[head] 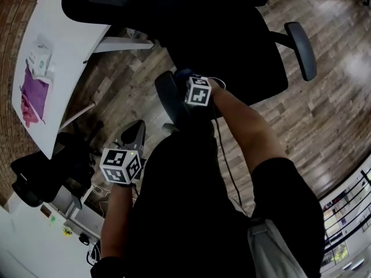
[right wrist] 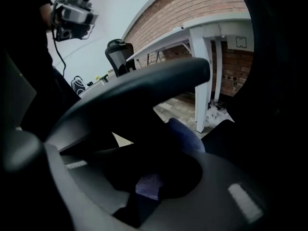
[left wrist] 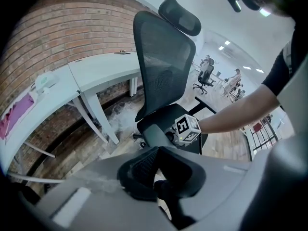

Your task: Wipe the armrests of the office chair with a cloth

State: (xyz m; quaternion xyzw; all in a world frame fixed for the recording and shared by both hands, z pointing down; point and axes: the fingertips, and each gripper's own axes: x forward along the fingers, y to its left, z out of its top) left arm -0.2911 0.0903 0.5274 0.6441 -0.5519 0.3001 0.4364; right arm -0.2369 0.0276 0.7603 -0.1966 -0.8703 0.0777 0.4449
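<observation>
Right tongs (head: 186, 81) tight on cloth (right wrist: 185, 134) at armrest (head: 165, 94) (arm (head: 243, 120) outstretched); left tongs (left wrist: 153, 174) closed.

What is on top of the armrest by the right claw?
A blue cloth, gripped in the right claw, is pressed against the dark armrest. The armrest surface beneath the cloth is covered and cannot be seen.

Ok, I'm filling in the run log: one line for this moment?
step: armrest wipe | right gripper: shut on cloth, at armrest | left gripper: shut, empty, off chair
</observation>
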